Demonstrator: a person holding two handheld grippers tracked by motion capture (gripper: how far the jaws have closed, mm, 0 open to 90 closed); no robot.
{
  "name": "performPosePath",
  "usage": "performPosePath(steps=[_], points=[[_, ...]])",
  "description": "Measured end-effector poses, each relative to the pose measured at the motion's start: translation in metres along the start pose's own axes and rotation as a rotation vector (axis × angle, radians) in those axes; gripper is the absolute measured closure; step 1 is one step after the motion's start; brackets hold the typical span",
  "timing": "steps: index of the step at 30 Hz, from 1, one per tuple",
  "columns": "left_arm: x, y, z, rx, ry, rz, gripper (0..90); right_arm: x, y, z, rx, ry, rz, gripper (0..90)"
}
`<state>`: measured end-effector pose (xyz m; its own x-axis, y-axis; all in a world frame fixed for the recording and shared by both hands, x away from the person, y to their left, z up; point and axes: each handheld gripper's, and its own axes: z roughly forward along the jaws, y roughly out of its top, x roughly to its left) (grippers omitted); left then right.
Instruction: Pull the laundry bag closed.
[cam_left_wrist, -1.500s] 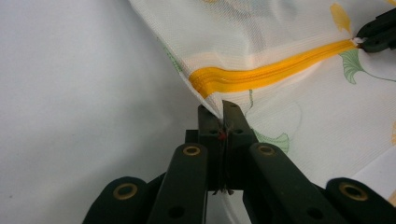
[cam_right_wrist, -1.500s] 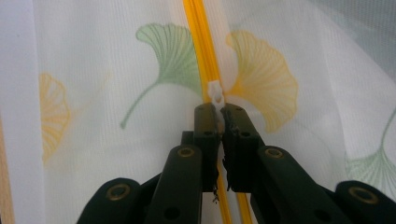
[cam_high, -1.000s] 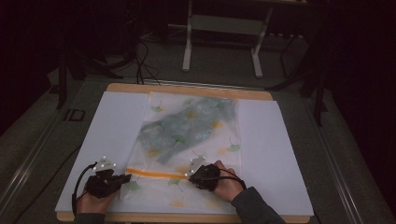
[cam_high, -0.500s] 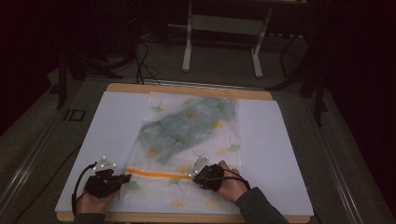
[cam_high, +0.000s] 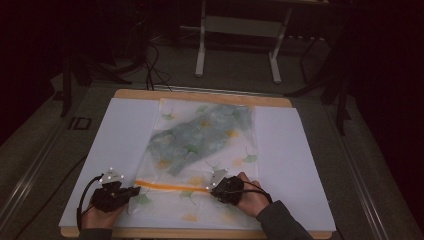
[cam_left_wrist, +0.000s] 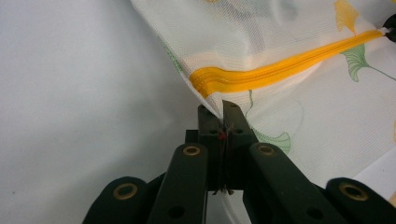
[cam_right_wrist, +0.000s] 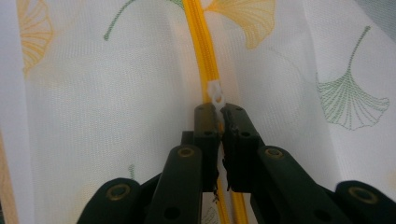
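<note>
Zipping a mesh laundry bag with two hand-held grippers

A white sheet-covered wooden table (cam_high: 300, 165) carries a flat, translucent white mesh laundry bag printed with green and orange ginkgo leaves (cam_high: 200, 150), a grey-green garment inside; it lies in the middle so both hands reach its near end. Its yellow zipper (cam_high: 170, 186) runs crosswise there. The left gripper (cam_left_wrist: 223, 108) is clenched on the bag's corner by the zipper's end, likely anchoring the fabric taut. The right gripper (cam_right_wrist: 218, 108) is clamped on the small white zipper pull (cam_right_wrist: 215, 93), placed to draw it along the track.
</note>
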<state>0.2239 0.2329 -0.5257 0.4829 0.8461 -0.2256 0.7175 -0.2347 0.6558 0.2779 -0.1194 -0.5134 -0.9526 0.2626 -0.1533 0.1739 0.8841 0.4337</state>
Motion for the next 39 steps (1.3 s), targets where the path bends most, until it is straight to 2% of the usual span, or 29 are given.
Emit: performPosePath(steps=[23,32,39], points=[[0.001,-0.001,-0.001,-0.001,-0.003,-0.001,88.7,-0.003,-0.018,-0.008,0.028,-0.016,0.005,84.8],[0.001,-0.001,-0.001,-0.001,-0.001,-0.005,88.7,-0.007,-0.03,-0.015,0.048,-0.023,0.014,84.8],[0.002,-0.001,0.0,0.001,-0.002,-0.005,88.7,-0.011,-0.04,-0.02,0.051,-0.01,0.013,84.8]])
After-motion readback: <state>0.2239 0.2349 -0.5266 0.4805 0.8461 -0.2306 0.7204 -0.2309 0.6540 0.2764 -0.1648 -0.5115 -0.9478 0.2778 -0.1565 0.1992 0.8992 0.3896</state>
